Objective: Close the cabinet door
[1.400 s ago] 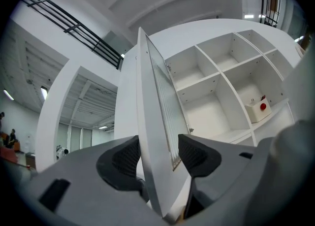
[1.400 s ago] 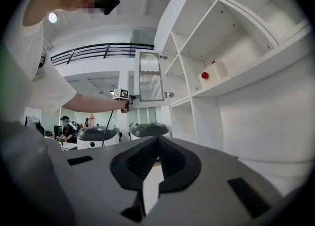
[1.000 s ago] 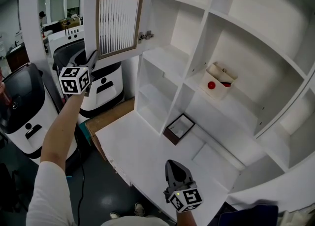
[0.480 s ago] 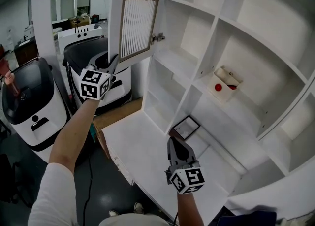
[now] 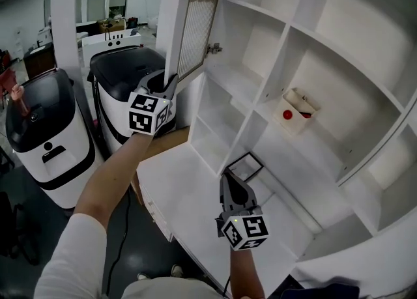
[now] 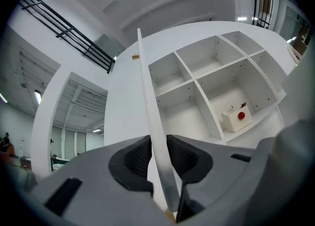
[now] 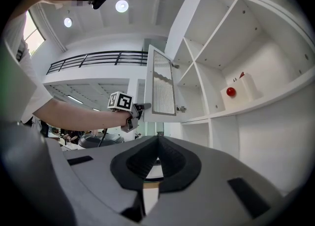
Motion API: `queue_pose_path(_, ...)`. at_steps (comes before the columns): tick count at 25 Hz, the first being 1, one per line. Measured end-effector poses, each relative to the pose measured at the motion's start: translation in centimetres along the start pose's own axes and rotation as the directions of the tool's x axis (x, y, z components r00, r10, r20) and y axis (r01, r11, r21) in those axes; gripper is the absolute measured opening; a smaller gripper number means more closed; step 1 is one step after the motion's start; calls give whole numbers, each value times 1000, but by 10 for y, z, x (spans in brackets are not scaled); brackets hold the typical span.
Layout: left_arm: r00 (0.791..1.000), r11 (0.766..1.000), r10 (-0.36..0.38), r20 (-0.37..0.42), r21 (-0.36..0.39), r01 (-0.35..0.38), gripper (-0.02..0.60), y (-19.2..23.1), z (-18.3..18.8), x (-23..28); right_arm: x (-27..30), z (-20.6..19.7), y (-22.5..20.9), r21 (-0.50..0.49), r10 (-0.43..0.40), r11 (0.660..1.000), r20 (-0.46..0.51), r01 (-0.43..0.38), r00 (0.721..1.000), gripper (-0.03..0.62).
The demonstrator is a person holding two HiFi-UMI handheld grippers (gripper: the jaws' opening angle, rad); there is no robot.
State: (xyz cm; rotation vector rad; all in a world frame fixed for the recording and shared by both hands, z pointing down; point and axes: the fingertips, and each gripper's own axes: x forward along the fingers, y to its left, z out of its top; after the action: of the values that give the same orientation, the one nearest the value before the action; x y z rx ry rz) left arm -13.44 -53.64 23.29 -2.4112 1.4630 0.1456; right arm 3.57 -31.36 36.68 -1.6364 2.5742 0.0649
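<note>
I found the cabinet door [image 5: 199, 24] not yet shut. It stood swung well out from the cabinet [image 5: 352, 11], hung on its hinge [image 5: 213, 48] at the cabinet's upper left compartment. The left claw [image 5: 169, 84] had just been closing and was gripping the door's free edge near the bottom corner, on the side farthest from the cabinet. The thin panel ran between both pads. The right claw [image 5: 228, 182] was closed on nothing and low in front of the cabinet, over the worktop [image 5: 182, 187], below the door's swing as far as I could judge.

Risks noted:
- The hold was on a narrow edge. As the door turns on its arc, a wrist that fails to follow could let the pads slide off.
- A claw kept on the edge too long could be pinched between door and cabinet frame.
- A hard push could slam the door and strain the hinge.
</note>
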Motion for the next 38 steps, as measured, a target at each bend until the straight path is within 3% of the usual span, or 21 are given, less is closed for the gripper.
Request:
queue_pose_path(10,999,999,-22,26,-44,23,98,-61,9,12,-11,9,-19,4,15,1000,26,-16,1000,-3)
queue_pose_path(20,998,997,-49,45,-60,52,150,-120,15,40,-15,29,-56,-32,3,999,49,-2,999,-3)
queue_pose_path(27,997,996,-47,59,-70,51,164,-140,16,53,-13,40,-76,-38,-5,999,77,8,997,-3)
queue_pose_path(38,993,993,-107,53,-49,109,188,-169,17,72,-4,39,-94,-36,-7,999,82,10,997,-3)
